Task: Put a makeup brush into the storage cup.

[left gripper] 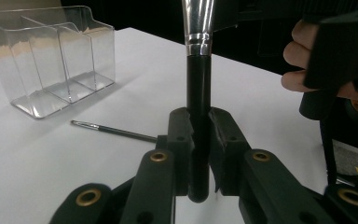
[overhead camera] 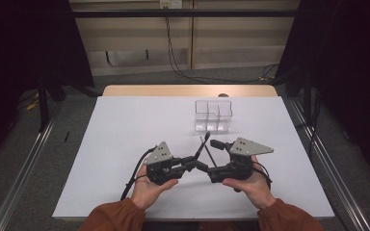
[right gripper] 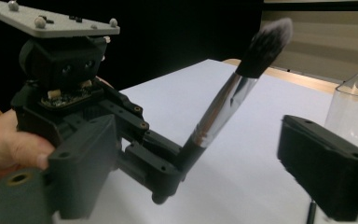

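A makeup brush (overhead camera: 204,144) with a black handle, silver ferrule (left gripper: 198,21) and a dark, white-tipped head (right gripper: 265,44) stands tilted up from my left gripper (overhead camera: 196,161), which is shut on its handle (left gripper: 199,140). My right gripper (overhead camera: 215,159) faces it from the right, jaws wide open on either side of the brush (right gripper: 214,116) without touching it. A thin black brush (left gripper: 114,130) lies flat on the white table just beyond the grippers. A clear plastic organizer (overhead camera: 213,115) with several compartments stands farther back and looks empty (left gripper: 51,60).
The white table top (overhead camera: 125,144) has open room to the left and right of the hands. Its wooden far edge (overhead camera: 188,90) lies behind the organizer. Metal rails (overhead camera: 24,168) run along the floor on both sides, and dark curtains stand at the back corners.
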`<state>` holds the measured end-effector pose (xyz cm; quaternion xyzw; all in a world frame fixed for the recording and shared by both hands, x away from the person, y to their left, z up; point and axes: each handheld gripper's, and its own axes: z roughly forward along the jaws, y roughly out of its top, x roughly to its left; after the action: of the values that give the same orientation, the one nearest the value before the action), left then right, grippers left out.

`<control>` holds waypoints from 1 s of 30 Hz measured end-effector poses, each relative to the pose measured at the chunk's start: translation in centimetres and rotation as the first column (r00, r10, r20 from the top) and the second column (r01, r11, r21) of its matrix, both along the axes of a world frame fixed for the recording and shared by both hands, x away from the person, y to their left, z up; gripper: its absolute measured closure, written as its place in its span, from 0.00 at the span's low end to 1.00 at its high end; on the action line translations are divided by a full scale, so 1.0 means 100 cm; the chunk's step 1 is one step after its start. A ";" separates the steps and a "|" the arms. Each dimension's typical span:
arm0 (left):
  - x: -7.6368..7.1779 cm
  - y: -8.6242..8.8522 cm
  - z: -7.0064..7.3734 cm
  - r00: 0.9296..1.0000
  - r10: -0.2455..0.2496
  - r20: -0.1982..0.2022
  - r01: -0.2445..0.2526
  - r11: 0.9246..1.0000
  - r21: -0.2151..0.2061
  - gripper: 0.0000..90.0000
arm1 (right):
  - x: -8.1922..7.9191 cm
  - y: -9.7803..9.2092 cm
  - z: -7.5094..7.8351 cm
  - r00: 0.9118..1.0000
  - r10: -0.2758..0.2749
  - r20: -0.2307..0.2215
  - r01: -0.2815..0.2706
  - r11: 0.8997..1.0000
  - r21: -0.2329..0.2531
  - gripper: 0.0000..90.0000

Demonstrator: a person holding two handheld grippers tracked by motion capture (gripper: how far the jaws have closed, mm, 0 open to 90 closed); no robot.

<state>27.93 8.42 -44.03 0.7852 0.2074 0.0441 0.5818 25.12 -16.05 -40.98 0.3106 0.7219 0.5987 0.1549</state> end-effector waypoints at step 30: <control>0.001 -0.005 -0.009 0.999 -0.034 0.005 0.034 0.998 0.057 0.88 | 0.012 0.007 -0.008 0.996 0.006 -0.087 -0.002 0.999 0.044 0.84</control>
<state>28.00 7.93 -44.89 0.8047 0.1909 0.0426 0.5606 26.30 -15.38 -41.80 0.3383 0.7152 0.6007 0.1151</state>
